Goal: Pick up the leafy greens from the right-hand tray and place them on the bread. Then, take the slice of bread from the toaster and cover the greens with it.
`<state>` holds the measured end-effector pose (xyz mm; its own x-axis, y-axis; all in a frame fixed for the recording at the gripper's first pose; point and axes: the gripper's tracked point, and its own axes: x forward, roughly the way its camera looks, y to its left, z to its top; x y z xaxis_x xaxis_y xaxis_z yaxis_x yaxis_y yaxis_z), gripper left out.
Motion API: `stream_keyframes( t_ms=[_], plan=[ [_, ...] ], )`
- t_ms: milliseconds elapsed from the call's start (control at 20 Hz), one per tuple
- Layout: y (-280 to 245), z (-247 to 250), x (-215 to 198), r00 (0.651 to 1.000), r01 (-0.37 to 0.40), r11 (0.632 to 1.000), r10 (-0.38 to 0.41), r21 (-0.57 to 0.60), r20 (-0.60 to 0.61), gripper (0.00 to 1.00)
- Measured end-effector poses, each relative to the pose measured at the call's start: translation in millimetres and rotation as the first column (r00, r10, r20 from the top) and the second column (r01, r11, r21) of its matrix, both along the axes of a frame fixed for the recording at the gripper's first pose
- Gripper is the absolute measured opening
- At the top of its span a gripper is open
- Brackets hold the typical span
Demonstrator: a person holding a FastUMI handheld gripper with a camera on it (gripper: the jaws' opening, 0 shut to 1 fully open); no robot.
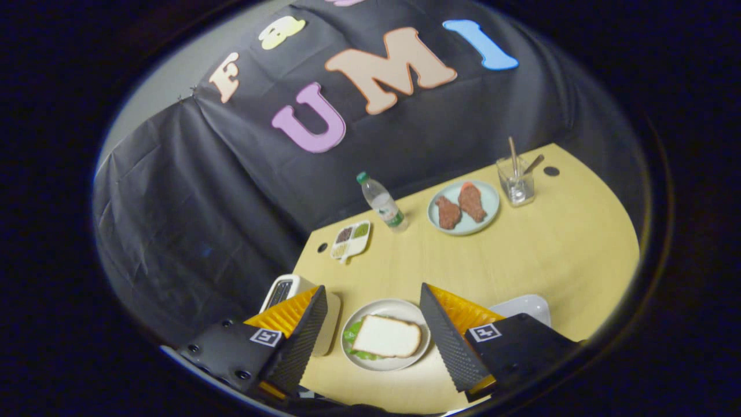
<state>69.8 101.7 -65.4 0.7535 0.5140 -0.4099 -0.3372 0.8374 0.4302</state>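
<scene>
Bread slice [386, 336] (greens [351, 335] beneath) lies between the spread, empty tongs [373, 330].

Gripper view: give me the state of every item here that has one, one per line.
Gripper: jaws open, holding nothing.
Bread: lying flat on the greens, covering them.
Plate: under the sandwich, between the jaws.
Toaster: no slice sticking out.
Bottle: upright, capped.
Glass: upright, sticks inside.
</scene>
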Motion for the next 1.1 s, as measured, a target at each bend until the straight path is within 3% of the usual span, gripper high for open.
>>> stream_keyframes(
  t_ms=[250, 450, 750, 1100],
  plan=[
    [-19, 72, -1, 0.965, 0.117, 0.993, -0.111, -0.014, 0.238, 1.00],
    [-27, 116, -6, 0.873, 0.222, 0.968, -0.145, -0.114, 0.466, 1.00],
    [-7, 152, -31, 0.761, 0.269, 0.943, -0.084, -0.196, 0.643, 1.00],
    [2, 150, -44, 0.765, 0.270, 0.953, -0.124, -0.140, 0.632, 1.00]
  ],
)
